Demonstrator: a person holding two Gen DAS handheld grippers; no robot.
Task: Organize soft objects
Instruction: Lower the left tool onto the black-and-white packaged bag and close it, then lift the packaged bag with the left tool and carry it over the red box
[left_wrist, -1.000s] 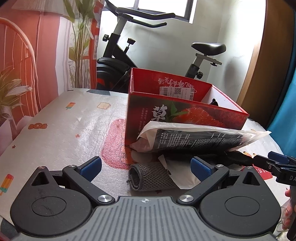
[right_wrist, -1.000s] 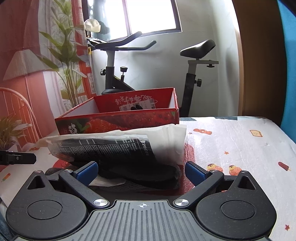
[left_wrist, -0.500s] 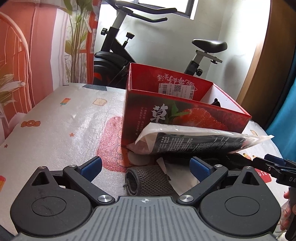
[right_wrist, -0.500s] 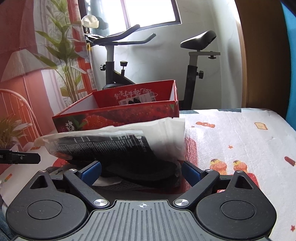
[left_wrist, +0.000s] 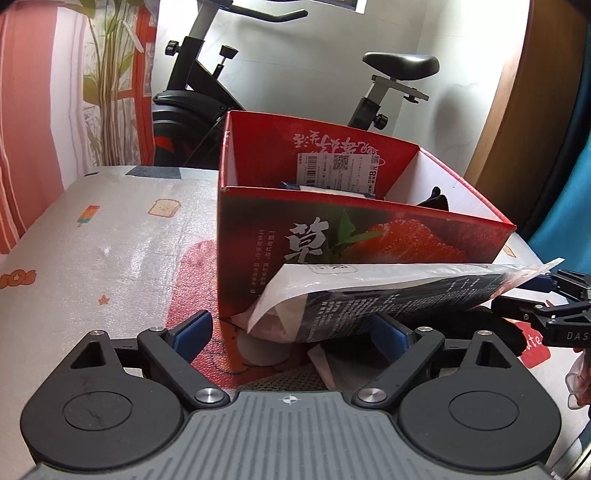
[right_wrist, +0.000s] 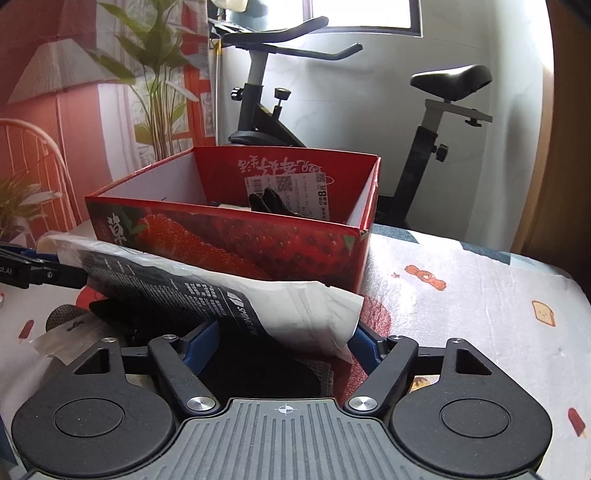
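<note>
A white and black plastic package (left_wrist: 388, 295) lies against the front of the red strawberry box (left_wrist: 332, 236); it also shows in the right wrist view (right_wrist: 221, 295) before the box (right_wrist: 240, 240). My left gripper (left_wrist: 291, 332) is open, its jaws either side of the package's left end, above a grey mesh sleeve (left_wrist: 291, 382). My right gripper (right_wrist: 284, 343) is open around the package's right end and black fabric (right_wrist: 258, 365) beneath. A black glove (right_wrist: 267, 201) sits in the box.
The table wears a white cloth with cartoon prints (left_wrist: 110, 251). An exercise bike (right_wrist: 332, 110) stands behind the table by the wall. A plant (right_wrist: 155, 74) and red curtain are at the left. A wooden door frame (left_wrist: 517, 110) is at the right.
Both grippers have moved forward toward the box; the package now sits between each gripper's jaws. The grey sleeve has slid mostly under the left gripper's body.
</note>
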